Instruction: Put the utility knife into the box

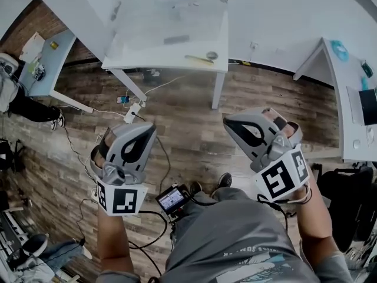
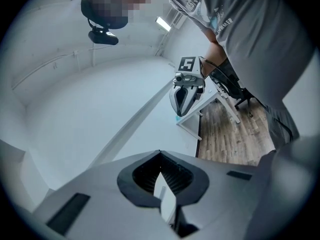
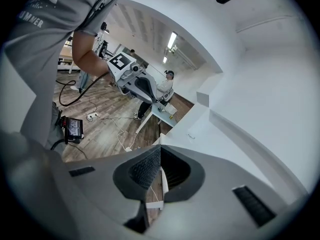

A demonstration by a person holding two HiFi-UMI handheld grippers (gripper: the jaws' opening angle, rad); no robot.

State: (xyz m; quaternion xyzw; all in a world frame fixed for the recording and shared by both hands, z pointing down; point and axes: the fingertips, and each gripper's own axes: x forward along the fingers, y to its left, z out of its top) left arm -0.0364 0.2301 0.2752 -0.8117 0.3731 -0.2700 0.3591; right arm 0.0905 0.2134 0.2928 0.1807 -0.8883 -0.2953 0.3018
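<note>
In the head view a white table (image 1: 235,22) stands ahead of me across the wood floor. On it sits a clear, shallow box (image 1: 147,16). A slim yellowish tool (image 1: 199,58), which looks like the utility knife, lies near the table's front edge beside the box. My left gripper (image 1: 151,127) and right gripper (image 1: 227,121) hang over the floor well short of the table. Both are shut with nothing between the jaws. The left gripper view shows its jaws (image 2: 160,154) closed tip to tip, and the right gripper view shows its jaws (image 3: 160,151) closed the same way.
Cables and a power strip (image 1: 132,112) lie on the floor before the table. A small screen (image 1: 171,198) hangs at my waist. A second desk (image 1: 353,99) stands at the right and a light blue one (image 1: 44,63) at the left, with a seated person (image 1: 17,99) there.
</note>
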